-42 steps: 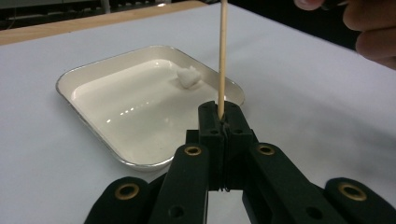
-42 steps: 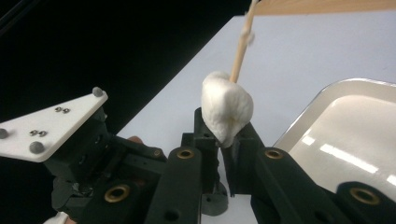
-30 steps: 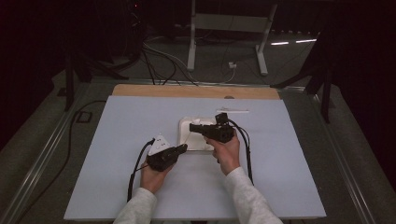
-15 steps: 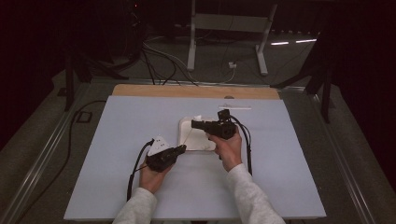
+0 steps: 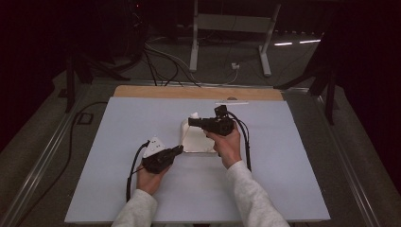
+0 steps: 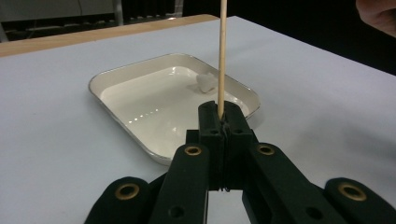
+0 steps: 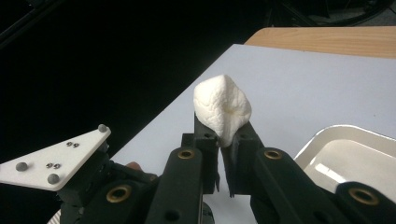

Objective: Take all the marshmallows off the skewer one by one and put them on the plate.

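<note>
Since a second ago the right gripper point(image 5: 191, 122) has shifted slightly toward the left of the high view, over the far part of the tray, while the left gripper point(image 5: 178, 149) has kept its place beside the tray's near left corner. The marshmallow point(image 7: 222, 108) sits pinched between the right gripper's jaws, which are closed on its lower end so that the white lump bulges up above the pads; in the high view it shows as a small white spot point(image 5: 193, 115) at the tip of that gripper, above the tray's far left part. The wooden skewer point(image 6: 222, 51) is clamped in the left gripper's jaws, which are pressed tight together on its lower end, and it rises straight up out of the left gripper view; in the high view it is a thin pale line slanting from the left gripper up toward the marshmallow. The white tray point(image 6: 135, 72) lies on the pale blue table cover point(image 5: 113, 142) between the two hands, and a second small white piece point(image 6: 206, 83) lies inside it toward its far side. A strip of bare wooden table edge point(image 5: 189, 92) shows beyond the cover.
</note>
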Motion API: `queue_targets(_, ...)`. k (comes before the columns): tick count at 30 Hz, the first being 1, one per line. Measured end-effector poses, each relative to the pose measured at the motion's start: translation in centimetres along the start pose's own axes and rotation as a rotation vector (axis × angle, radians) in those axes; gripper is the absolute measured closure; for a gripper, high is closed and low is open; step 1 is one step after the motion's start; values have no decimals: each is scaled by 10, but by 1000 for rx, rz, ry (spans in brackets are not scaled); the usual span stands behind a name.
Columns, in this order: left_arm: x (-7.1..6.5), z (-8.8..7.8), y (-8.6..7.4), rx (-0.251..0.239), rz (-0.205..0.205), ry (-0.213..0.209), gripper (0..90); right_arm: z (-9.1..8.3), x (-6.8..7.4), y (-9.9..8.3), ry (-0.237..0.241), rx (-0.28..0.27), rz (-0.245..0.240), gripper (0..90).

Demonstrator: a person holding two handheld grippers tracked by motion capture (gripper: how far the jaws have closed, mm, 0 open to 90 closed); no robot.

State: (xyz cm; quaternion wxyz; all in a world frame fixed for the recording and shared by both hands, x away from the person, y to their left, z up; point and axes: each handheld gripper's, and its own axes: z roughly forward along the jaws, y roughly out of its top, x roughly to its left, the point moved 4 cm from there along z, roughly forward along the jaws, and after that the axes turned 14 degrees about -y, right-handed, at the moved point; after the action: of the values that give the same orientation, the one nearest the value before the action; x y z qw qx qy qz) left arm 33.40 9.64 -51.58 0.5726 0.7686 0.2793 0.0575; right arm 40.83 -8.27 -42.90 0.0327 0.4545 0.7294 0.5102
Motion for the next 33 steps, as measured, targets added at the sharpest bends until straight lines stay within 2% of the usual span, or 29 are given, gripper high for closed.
queue_targets(20, 2, -1, -6, 21, -2, 20, 900, -1, -2, 3, -2, -14, -11, 840)
queue_targets(21, 2, -1, -7, 30, 3, 27, 900, -1, -3, 4, -2, -22, -6, 843)
queue_targets(22, 3, 0, -10, 62, 6, 39, 900, -3, -4, 5, -4, -33, -1, 846)
queue_targets(23, 4, 1, -15, 85, 6, 53, 900, -8, -7, 9, -14, -71, 18, 852)
queue_targets(24, 6, 1, -18, 91, -9, 52, 900, -15, -11, 15, -14, -98, 40, 853)
queue_targets(25, 8, 1, -18, 79, -18, 55, 900, -22, -14, 21, -23, -105, 28, 853)
queue_targets(26, 9, -1, -16, 60, -28, 53, 900, -29, -14, 25, -43, -101, 0, 850)
queue_targets(28, 10, -3, -12, 34, -43, 54, 900, -38, -16, 29, -44, -73, -24, 839)
queue_targets(30, 10, -4, -11, 29, -48, 55, 900, -40, -20, 26, -89, -43, -55, 836)
queue_targets(33, 7, -4, -9, 26, -37, 52, 900, -33, -29, 14, -133, 4, -48, 811)
